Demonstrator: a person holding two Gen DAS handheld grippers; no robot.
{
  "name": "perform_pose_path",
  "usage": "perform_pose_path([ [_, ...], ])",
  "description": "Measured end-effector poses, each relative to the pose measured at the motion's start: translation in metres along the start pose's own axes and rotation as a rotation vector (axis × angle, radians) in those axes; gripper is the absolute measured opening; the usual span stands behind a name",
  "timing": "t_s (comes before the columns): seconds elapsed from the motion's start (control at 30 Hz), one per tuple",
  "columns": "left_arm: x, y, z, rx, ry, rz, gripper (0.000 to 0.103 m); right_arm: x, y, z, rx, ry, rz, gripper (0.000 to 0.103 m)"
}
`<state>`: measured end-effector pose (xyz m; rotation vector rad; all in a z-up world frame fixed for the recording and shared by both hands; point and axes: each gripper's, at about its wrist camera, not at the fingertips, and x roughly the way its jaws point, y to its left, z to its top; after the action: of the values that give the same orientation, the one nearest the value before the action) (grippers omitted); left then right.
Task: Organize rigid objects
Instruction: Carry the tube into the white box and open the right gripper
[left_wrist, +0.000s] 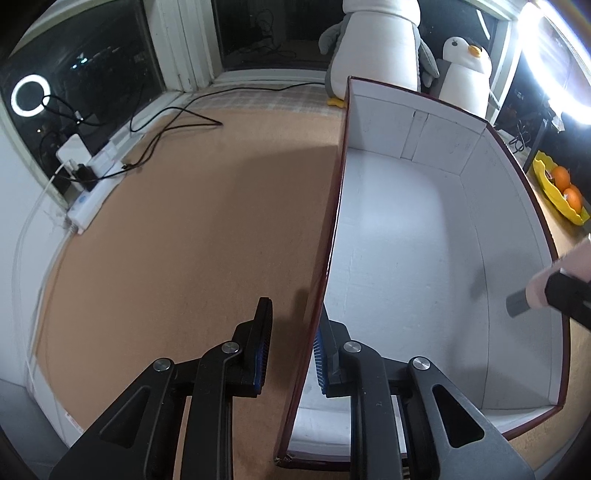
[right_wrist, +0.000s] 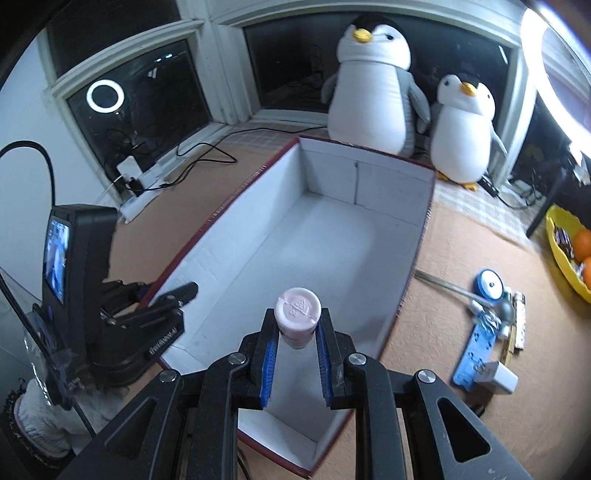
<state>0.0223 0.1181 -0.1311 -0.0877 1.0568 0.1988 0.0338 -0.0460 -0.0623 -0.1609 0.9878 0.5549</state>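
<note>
- Box (right_wrist: 332, 236): open-topped, white inside, dark red rim; stands on the tan surface (left_wrist: 192, 221), its far end near two plush penguins at the surface's far edge.
- Left tool (left_wrist: 291, 343): straddles the box's left wall, one finger outside, one inside; whether the pads press the wall I cannot tell, since a gap shows on the outer side.
- Right tool (right_wrist: 297, 332): clamped on a pink bottle (right_wrist: 297, 314), cap end pointing away from the camera, held above the near end of the box's inside.
- Bottle, left wrist view (left_wrist: 526, 297): grey cap and pink body reach in over the box's right wall.
- Small items (right_wrist: 487, 332): blue strip, white plug, round blue piece; on the surface right of the box.
- Yellow bowl (right_wrist: 561, 254): holds oranges, at the surface's right edge.
- Power strip (left_wrist: 92, 199): white, with cables, at the left edge.
</note>
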Motion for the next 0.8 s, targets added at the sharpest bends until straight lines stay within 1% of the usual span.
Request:
perform_pose_path([
  [0.13, 0.003, -0.001, -0.002, -0.002, 0.004, -0.002, 0.019, 0.007, 0.002, 0.006, 0.003, 0.013, 0.017, 0.018],
  [0.27, 0.004, -0.001, -0.003, -0.003, 0.008, -0.007, 0.019, 0.013, 0.006, 0.007, -0.014, 0.025, 0.013, 0.018],
  [0.4, 0.003, -0.001, -0.004, -0.003, 0.009, -0.008, 0.019, 0.023, 0.011, 0.004, -0.034, 0.056, 0.014, 0.018],
  [0.43, 0.003, -0.001, -0.004, -0.005, 0.009, -0.008, 0.019, 0.024, 0.011, 0.004, -0.04, 0.061, 0.016, 0.02],
  [0.47, 0.003, -0.001, -0.004, -0.007, 0.009, -0.007, 0.019, 0.025, 0.012, 0.003, -0.045, 0.067, 0.016, 0.027],
  [0.5, 0.003, 0.0, -0.004, -0.01, 0.01, -0.007, 0.019, 0.024, 0.012, 0.003, -0.048, 0.064, 0.015, 0.032],
  [0.53, 0.002, 0.0, -0.004, -0.012, 0.012, -0.008, 0.019, 0.021, 0.012, 0.002, -0.049, 0.052, 0.013, 0.04],
  [0.57, 0.002, 0.001, -0.004, -0.014, 0.014, -0.009, 0.019, 0.019, 0.011, 0.001, -0.048, 0.043, 0.011, 0.042],
  [0.8, 0.001, 0.001, -0.004, -0.007, 0.021, -0.009, 0.019, 0.003, -0.01, -0.002, 0.023, 0.012, 0.012, 0.042],
])
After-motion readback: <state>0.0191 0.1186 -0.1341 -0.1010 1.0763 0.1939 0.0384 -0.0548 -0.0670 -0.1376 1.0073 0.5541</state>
